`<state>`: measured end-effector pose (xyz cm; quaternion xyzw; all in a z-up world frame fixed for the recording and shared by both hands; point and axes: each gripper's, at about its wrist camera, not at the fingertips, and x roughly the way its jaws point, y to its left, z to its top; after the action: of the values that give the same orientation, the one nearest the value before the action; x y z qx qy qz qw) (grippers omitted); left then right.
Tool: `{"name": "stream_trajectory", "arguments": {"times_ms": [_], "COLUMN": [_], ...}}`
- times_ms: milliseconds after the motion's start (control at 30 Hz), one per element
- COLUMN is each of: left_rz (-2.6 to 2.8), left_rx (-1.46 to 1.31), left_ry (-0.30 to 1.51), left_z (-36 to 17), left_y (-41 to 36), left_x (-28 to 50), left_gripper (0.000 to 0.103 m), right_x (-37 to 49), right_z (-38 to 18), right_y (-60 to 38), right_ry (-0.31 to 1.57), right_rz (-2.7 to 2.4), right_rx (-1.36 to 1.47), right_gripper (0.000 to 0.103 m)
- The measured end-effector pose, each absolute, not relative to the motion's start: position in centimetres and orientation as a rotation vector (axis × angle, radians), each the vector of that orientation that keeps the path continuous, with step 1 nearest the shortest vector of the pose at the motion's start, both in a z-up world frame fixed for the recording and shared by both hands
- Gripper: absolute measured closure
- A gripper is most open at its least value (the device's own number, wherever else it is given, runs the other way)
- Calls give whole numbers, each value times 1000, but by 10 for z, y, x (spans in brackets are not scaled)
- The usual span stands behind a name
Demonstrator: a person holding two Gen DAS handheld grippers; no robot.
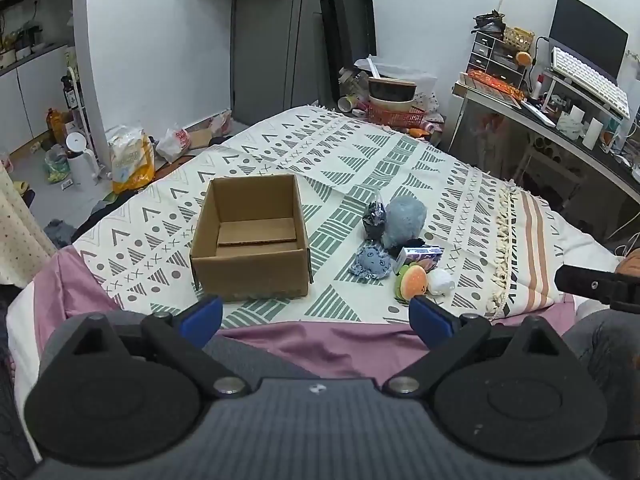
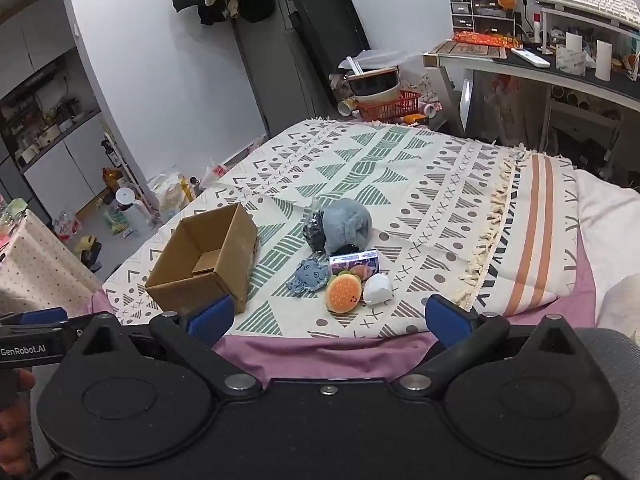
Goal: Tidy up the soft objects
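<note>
A patterned blanket covers the bed, with a purple sheet showing along its near edge; an open cardboard box stands on the blanket, left of centre, empty apart from its folded inner flap. Just right of the box lies a tight cluster of soft things: a grey-blue fluffy plush at the far side, touching a dark shiny bag on its left; nearer sits a small blue octopus toy, beside a printed purple packet; nearest are a burger plush and a white soft lump, touching each other. The left gripper hovers over the near edge of the bed, its blue pads spread wide with nothing between them; the right gripper hangs likewise, jaws wide apart and empty, aimed toward the cluster. Both grippers are well apart from the toys; a desk with clutter stands far right.
</note>
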<state>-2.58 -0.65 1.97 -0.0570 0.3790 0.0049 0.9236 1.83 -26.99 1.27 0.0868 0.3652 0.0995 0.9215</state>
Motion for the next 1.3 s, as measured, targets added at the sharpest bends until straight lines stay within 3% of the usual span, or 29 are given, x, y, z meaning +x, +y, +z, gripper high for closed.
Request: {"name": "stream_trajectory", "arguments": {"times_ms": [1300], "left_rz": [-6], "left_rx": [-122], "left_ry": [766], "left_z": [25], "left_y": [-8], "left_x": [-35], "left_gripper": [4], "right_x": [5], "right_z": [14], "right_y": [-260], "right_ry": [713], "right_rz": [191], "right_rx": [92], "right_gripper": [0]}}
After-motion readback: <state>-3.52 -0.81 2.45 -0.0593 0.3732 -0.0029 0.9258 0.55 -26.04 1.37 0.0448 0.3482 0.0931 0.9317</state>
